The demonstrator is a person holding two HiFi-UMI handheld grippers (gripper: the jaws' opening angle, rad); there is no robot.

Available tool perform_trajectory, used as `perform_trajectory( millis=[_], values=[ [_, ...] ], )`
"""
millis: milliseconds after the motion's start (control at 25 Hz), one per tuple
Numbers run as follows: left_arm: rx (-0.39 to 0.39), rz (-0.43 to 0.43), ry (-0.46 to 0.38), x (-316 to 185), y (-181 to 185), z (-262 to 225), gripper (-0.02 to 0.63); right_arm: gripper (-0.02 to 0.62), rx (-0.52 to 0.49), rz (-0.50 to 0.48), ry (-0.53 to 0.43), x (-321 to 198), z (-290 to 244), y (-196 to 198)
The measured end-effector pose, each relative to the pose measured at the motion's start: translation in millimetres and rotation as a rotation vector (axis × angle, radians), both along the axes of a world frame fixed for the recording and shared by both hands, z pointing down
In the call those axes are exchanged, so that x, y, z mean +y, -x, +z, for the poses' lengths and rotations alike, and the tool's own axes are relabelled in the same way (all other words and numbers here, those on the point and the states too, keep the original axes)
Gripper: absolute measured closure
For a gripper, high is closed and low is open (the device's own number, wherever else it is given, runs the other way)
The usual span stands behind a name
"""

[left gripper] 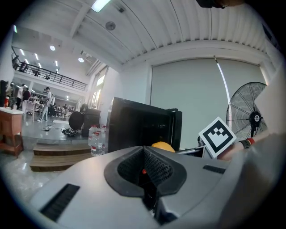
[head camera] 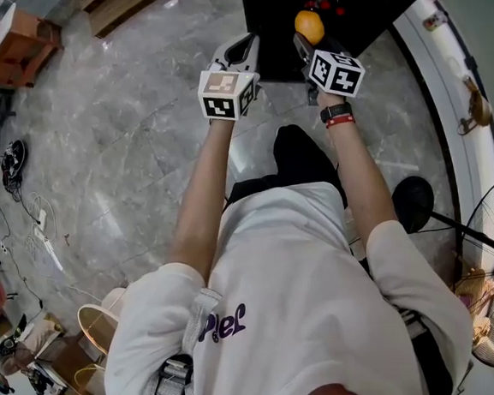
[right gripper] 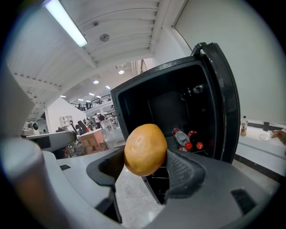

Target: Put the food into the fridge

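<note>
My right gripper (right gripper: 145, 167) clamped on orange (right gripper: 145, 149), pads pressing both its sides. Orange held in air just in front of fridge (right gripper: 156, 74), not inside yet. Fridge black, door (right gripper: 225, 103) swung open at right in right gripper view. Red-capped bottles (right gripper: 185, 137) lying on inner shelf. My left gripper (left gripper: 144, 174) closed, nothing between jaws, level beside right one, facing fridge too. Grey marble floor (head camera: 139, 141) below.

The fruit (right gripper: 145, 150) is yellow-orange, the fridge (right gripper: 220, 89) black, its bottles (right gripper: 180, 136) red-capped, the floor (head camera: 123, 160) veined grey marble, the marker cube (head camera: 336, 71) black-and-white squares.
</note>
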State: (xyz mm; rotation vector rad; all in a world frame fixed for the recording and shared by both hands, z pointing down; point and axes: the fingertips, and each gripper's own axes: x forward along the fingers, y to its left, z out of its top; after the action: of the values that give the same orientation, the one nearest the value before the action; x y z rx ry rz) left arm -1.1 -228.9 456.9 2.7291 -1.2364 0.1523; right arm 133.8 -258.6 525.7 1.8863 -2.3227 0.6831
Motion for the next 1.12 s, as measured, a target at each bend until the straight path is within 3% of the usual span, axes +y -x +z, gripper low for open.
perform_trajectory(
  millis=[1120],
  values=[
    [0.005,0.042,0.055,-64.2,-31.2,58.1,0.588,0.288,0.05,-0.054,0.055,-105.6,66.4,-11.6]
  ],
)
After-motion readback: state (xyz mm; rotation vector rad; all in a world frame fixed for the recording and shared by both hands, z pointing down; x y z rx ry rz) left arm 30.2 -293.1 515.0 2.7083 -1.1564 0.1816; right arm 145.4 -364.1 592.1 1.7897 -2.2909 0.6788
